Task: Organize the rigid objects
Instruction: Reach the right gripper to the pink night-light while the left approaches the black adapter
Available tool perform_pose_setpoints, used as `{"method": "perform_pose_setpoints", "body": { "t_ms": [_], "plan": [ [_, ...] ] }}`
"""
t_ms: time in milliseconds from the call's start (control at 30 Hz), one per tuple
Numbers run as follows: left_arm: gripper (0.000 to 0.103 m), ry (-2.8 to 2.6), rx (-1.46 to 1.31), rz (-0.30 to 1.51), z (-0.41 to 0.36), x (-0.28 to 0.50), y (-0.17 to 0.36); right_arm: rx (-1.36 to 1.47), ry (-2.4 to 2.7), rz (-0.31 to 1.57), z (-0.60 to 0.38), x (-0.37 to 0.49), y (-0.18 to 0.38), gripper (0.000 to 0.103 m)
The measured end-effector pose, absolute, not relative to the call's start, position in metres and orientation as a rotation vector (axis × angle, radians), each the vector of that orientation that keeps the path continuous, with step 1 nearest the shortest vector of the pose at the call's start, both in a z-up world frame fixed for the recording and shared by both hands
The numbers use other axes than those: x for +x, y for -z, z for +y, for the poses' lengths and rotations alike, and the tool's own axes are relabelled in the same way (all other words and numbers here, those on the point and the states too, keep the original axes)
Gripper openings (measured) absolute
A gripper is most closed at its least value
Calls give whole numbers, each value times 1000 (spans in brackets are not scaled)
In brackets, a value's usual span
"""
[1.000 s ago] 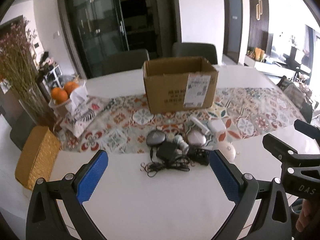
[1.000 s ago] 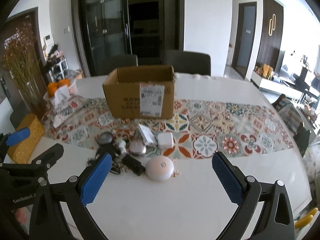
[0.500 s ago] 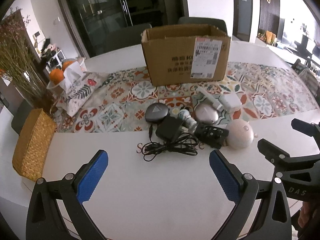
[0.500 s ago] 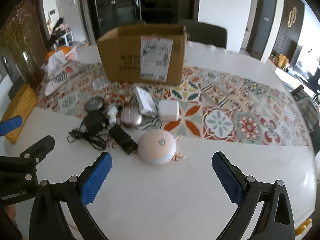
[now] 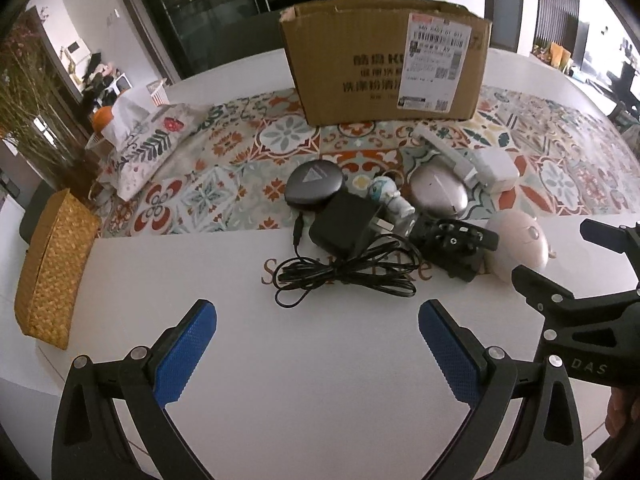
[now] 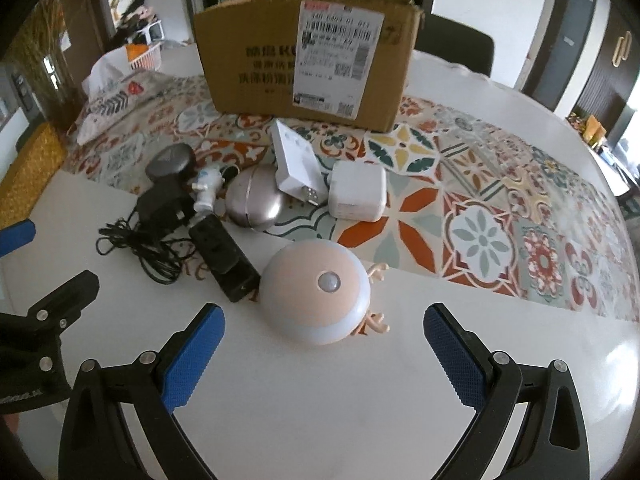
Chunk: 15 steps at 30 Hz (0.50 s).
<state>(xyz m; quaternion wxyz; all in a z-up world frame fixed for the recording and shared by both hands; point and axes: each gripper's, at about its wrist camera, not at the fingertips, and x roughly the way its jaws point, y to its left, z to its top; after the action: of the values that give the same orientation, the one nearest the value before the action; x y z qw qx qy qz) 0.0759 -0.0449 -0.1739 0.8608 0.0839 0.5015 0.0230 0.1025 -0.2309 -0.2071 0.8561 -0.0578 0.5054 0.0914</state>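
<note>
While both grippers hang wide apart and empty, the round peach night light (image 6: 318, 296) lies on the worktop (image 6: 360, 400) straight ahead of the right gripper (image 6: 322, 344), nearer it than the left gripper (image 5: 316, 350); cardboard box (image 6: 308, 52) stands beyond.
</note>
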Motion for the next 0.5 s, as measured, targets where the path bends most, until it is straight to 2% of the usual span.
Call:
{"method": "perform_pose_setpoints", "body": {
  "t_ms": [500],
  "plan": [
    [103,-65,190,1090,-45,97,196,-141,-227,1128,-227,130,242,90]
  ]
}}
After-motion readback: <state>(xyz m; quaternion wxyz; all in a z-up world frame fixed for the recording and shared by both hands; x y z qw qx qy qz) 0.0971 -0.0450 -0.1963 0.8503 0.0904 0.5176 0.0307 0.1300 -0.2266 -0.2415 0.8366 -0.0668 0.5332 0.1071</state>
